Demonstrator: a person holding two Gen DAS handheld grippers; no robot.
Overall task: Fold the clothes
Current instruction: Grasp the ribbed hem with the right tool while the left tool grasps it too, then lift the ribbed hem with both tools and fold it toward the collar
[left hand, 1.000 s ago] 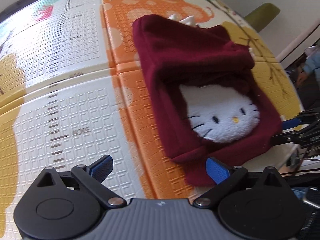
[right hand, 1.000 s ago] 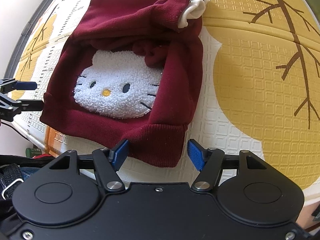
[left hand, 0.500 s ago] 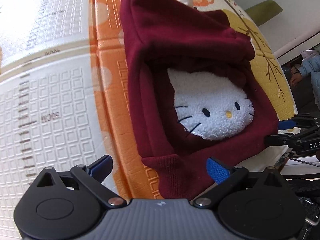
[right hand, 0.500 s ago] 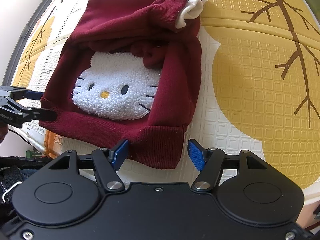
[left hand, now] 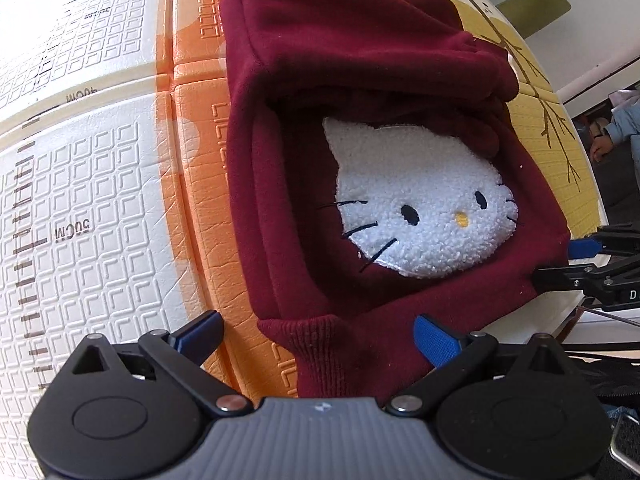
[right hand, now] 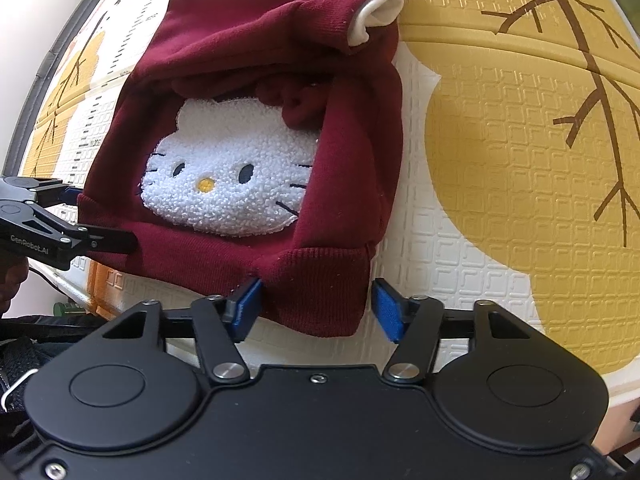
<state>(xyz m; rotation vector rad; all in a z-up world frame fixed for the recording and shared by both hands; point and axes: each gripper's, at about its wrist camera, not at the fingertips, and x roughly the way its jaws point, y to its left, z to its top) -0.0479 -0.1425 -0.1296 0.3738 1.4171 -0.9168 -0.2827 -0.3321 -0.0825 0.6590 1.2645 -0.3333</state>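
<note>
Together, we work both claws at the near hem of a dark red knitted sweatshirt (left hand: 360,72) with a fluffy white cat-face patch (left hand: 420,216), lying partly folded on an embossed foam play mat (left hand: 100,200) printed in white, orange and mustard yellow. Our left claw (left hand: 316,334) stands spread, its blue pads (left hand: 434,340) either side of the sweatshirt's ribbed left corner; the fabric sits between the fingers, not pinched. Just ahead of it the patch shows in a window of folded cloth, with the sleeves bunched beyond. Left of this claw runs a printed height ruler (left hand: 28,240) on the mat. Our right claw (right hand: 316,306) is likewise spread, blue pads (right hand: 388,310) flanking the ribbed right corner of the hem, cloth between them but ungripped. Ahead and slightly left lies the cat face (right hand: 228,176); farther off a cream inner cuff (right hand: 378,8) pokes from a folded sleeve. Right of the claw the mat shows a brown branching tree design (right hand: 592,92).
</note>
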